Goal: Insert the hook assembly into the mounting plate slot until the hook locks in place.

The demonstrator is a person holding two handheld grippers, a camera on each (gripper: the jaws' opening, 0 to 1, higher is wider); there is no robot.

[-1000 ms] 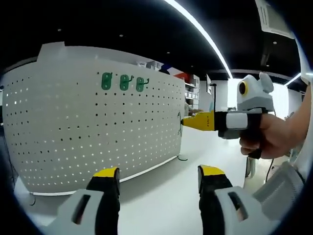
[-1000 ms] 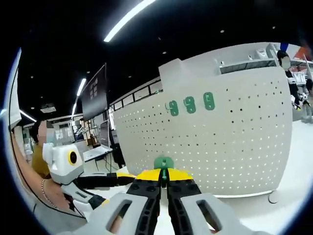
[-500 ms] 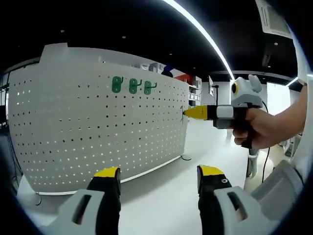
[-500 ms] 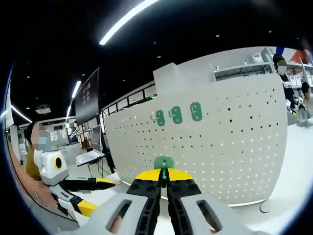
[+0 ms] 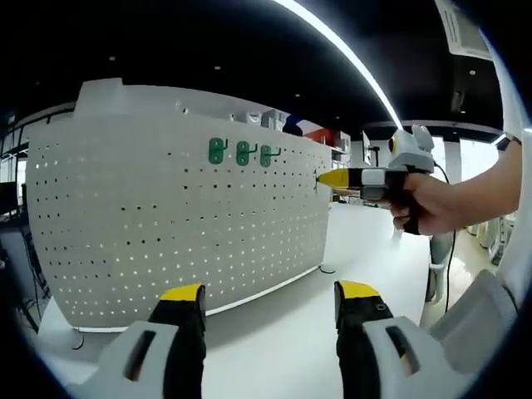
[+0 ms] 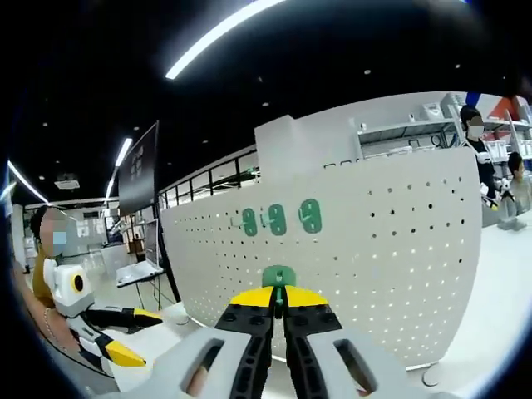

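Hook [image 6: 279, 278] sits pinched in my right gripper [image 6: 279, 301], jaws closed tight on its green plate, tip pointing at the white pegboard [image 6: 366, 249]. Board stands upright on the worktop [image 5: 349, 266]. Three green hooks [image 5: 242, 153] already hang in a row near its top. My left gripper [image 5: 268, 303] hangs low with jaws wide apart, holding nothing. In the left gripper view the right gripper is near the board's right edge, not touching it as far as I can tell. Insertion not yet done: approach, seat and lock all remain.
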